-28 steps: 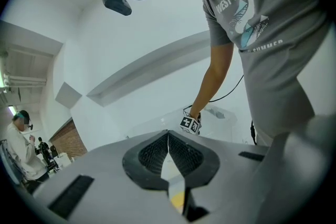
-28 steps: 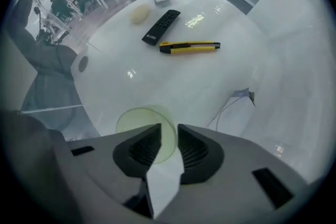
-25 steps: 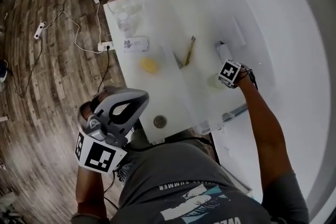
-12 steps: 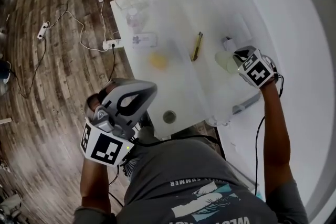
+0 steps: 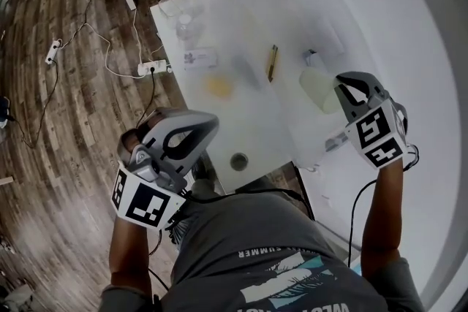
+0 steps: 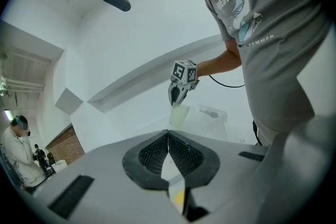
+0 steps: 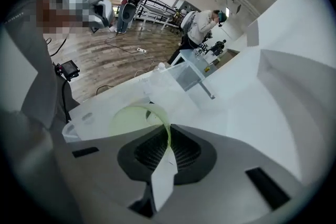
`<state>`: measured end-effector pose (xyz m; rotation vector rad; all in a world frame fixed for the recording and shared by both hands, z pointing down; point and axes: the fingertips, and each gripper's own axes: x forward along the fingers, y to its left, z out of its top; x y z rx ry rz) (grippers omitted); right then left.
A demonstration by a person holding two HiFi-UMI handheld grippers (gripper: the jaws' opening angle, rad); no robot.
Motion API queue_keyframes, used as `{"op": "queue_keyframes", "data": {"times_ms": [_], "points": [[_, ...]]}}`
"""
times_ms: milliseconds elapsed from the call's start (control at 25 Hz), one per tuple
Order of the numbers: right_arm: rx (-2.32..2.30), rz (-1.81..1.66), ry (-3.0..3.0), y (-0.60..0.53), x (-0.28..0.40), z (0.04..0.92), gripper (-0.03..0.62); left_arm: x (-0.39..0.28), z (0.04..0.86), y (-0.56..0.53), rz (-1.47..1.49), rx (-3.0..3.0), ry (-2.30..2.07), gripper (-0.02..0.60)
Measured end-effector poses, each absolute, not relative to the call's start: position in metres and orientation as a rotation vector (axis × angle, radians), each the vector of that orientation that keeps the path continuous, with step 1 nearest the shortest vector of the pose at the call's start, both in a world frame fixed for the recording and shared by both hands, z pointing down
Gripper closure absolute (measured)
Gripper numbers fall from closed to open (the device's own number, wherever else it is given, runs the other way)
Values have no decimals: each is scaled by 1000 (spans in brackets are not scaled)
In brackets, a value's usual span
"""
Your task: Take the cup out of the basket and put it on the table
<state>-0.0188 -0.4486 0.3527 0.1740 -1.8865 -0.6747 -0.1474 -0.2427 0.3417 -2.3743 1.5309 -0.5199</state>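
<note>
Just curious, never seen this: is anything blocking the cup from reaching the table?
Only the side wall of the clear basket. The right gripper holds the cup by its rim over the basket, and the bare table beside it looks free.

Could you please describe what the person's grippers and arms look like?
Both the left gripper and right gripper are grey shells with black ribbed pads on the jaws and a cube of black-and-white square markers. A black cable trails from each. The person wears a grey short-sleeved T-shirt.
</note>
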Motion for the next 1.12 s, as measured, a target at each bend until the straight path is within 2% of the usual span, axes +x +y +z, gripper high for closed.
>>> {"op": "queue_keyframes", "data": {"times_ms": [320, 560, 840, 1120], "points": [[168, -739, -2053, -385, -41, 298, 568, -151, 340, -231, -508, -2372, 1499, 571], [45, -791, -2104, -324, -71, 292, 568, -160, 340, -217, -504, -2357, 1518, 571], [-123, -777, -2152, -263, -109, 319, 568, -172, 343, -196, -510, -2333, 1581, 571], [-305, -769, -2089, -225, -128, 382, 568, -184, 350, -176, -529, -2306, 1661, 571]]}}
